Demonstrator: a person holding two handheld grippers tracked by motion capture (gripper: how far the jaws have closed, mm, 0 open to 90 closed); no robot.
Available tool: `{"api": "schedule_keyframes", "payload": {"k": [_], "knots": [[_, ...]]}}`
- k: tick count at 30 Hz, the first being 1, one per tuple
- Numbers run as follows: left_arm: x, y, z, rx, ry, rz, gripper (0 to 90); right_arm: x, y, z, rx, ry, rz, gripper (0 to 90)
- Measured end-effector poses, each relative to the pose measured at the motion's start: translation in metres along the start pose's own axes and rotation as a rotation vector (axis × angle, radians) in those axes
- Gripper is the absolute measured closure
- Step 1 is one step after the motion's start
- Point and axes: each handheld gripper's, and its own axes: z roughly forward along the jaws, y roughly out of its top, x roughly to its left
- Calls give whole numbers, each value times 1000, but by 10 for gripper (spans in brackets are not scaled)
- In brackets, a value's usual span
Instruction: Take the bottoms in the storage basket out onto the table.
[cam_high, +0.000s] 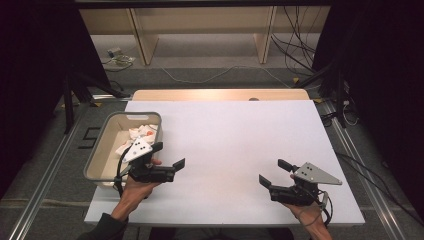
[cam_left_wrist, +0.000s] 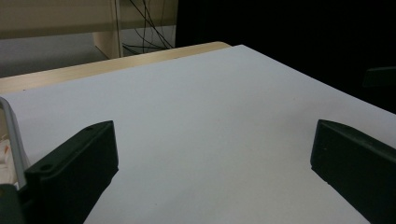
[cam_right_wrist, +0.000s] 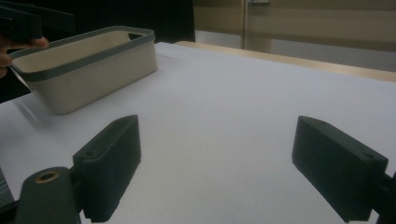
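Note:
A cream bin with a grey rim (cam_high: 95, 155) (cam_right_wrist: 88, 60) stands at the table's left edge and holds several white items with orange marks (cam_high: 137, 135). My left gripper (cam_high: 168, 155) is open just right of the bin, its jaws wide apart over bare white table (cam_left_wrist: 210, 116) with nothing between them. My right gripper (cam_high: 273, 172) is open near the front right of the table, pointing left toward the bin, nothing between its jaws. The left hand's fingers (cam_right_wrist: 23, 44) show beside the bin in the right gripper view.
The white board (cam_high: 230, 150) lies on a wooden table whose far edge (cam_high: 220, 94) shows behind it. Beyond stand wooden shelving legs and loose cables on the floor (cam_high: 295, 45). Dark tripod legs (cam_high: 75, 95) flank the table.

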Motion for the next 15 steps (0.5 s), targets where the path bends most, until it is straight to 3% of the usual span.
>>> {"api": "schedule_keyframes", "payload": {"k": [9,15], "knots": [[12,12,6,4,52,-11,4,0,0,0,2,4,7,164],[28,16,10,20,83,-37,7,-1,0,1,5,4,4,163]]}}
